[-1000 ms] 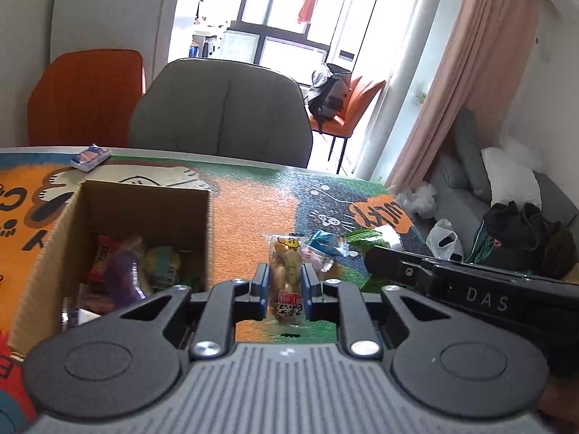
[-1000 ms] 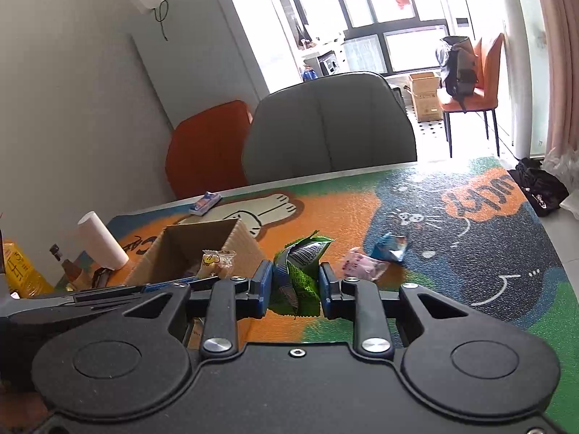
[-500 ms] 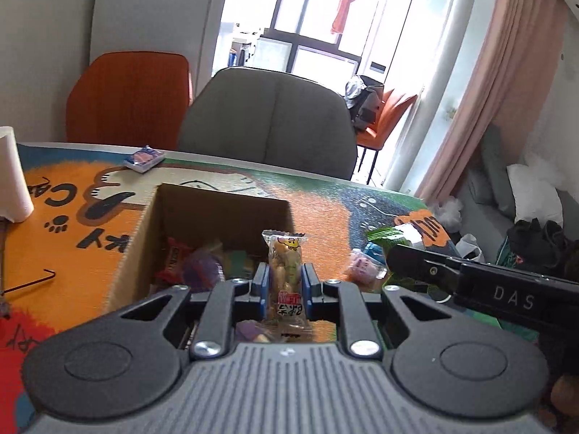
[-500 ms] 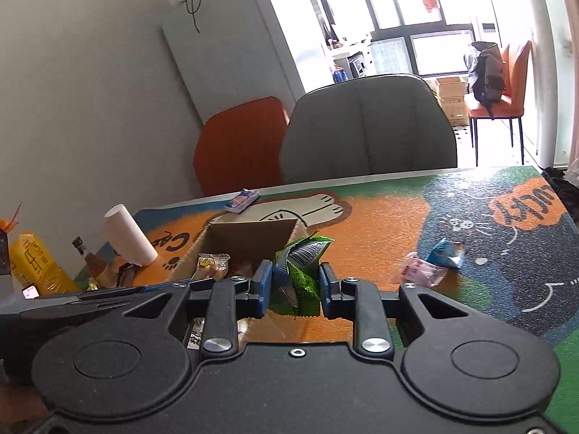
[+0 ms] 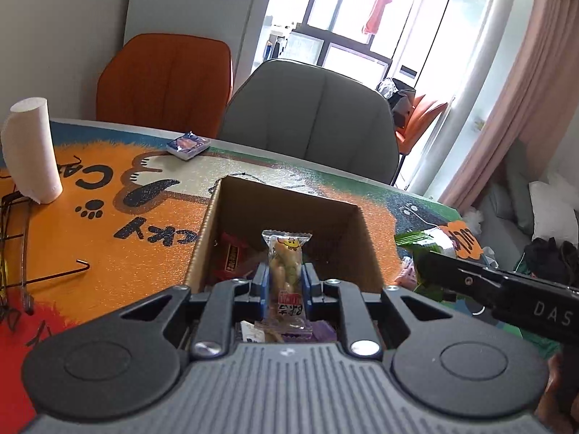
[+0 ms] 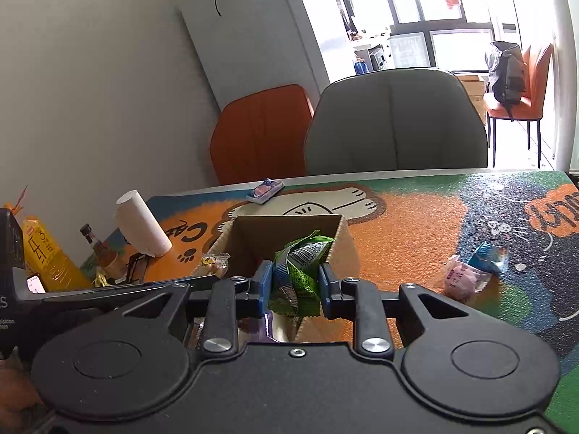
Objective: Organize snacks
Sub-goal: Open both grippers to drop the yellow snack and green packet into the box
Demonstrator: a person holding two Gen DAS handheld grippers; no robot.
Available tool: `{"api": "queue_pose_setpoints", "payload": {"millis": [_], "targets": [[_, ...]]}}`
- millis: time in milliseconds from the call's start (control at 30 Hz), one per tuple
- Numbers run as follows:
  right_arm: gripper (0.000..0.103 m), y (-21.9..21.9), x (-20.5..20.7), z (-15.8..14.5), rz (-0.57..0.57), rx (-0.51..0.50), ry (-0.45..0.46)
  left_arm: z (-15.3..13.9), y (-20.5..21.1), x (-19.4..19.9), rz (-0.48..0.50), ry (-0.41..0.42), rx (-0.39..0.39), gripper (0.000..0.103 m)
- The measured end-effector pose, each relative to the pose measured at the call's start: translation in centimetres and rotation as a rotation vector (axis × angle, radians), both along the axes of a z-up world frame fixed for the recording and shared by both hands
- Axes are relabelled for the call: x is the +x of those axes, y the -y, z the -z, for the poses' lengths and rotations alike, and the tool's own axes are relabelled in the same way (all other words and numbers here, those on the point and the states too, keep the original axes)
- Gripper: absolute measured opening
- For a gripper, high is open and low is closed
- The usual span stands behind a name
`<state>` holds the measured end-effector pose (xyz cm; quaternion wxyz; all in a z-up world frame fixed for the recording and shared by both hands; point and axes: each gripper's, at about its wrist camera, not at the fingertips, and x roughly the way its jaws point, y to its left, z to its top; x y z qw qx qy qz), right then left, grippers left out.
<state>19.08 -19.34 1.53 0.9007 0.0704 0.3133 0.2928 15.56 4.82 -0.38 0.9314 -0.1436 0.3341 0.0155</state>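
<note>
My left gripper (image 5: 286, 285) is shut on a clear packet of tan snacks (image 5: 286, 264) and holds it upright over the open cardboard box (image 5: 289, 202), which holds several snack packs. My right gripper (image 6: 294, 285) is shut on a crumpled green snack bag (image 6: 300, 264), held above the box's near right corner (image 6: 340, 249). The clear packet also shows in the right wrist view (image 6: 213, 262), and the green bag in the left wrist view (image 5: 419, 240). A pink packet (image 6: 463, 278) and a blue packet (image 6: 488, 255) lie on the mat to the right.
A paper roll (image 5: 30, 152) stands at the left. A small blue-pink packet (image 5: 188, 144) lies near the far edge. Bottles (image 6: 43, 253) and a black wire rack (image 5: 21, 253) are at the far left. A grey chair (image 5: 311, 123) and an orange chair (image 5: 166, 83) stand behind the table.
Both grippers have moved left with their snacks. The left gripper's packet now hangs over the box. The right gripper's green bag has come over the box's near right corner.
</note>
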Motion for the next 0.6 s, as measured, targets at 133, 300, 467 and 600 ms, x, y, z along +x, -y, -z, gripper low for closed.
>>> {"api": "queue_pose_setpoints", "payload": {"millis": [133,300,467,600], "targets": [[0.025,-0.9,0.7,0.4,-0.001,-0.005,-0.012,0.3,-0.7,0.4,-0.028,0.014,-0.013,0.026],[0.025,-1.7,1.5,0.7,0.0,-0.005,-0.022,0.5,-1.8,0.6,-0.044,0.007,-0.028,0.037],[0.026,-2.5,2.2,0.9,0.0,0.011,-0.024,0.7,-2.5,0.5,-0.055,-0.004,-0.028,0.05],[0.053,-2.9,2.4,0.7,0.014,0.024,-0.008,0.7,-2.7,0.4,-0.043,-0.01,-0.037,0.056]]}}
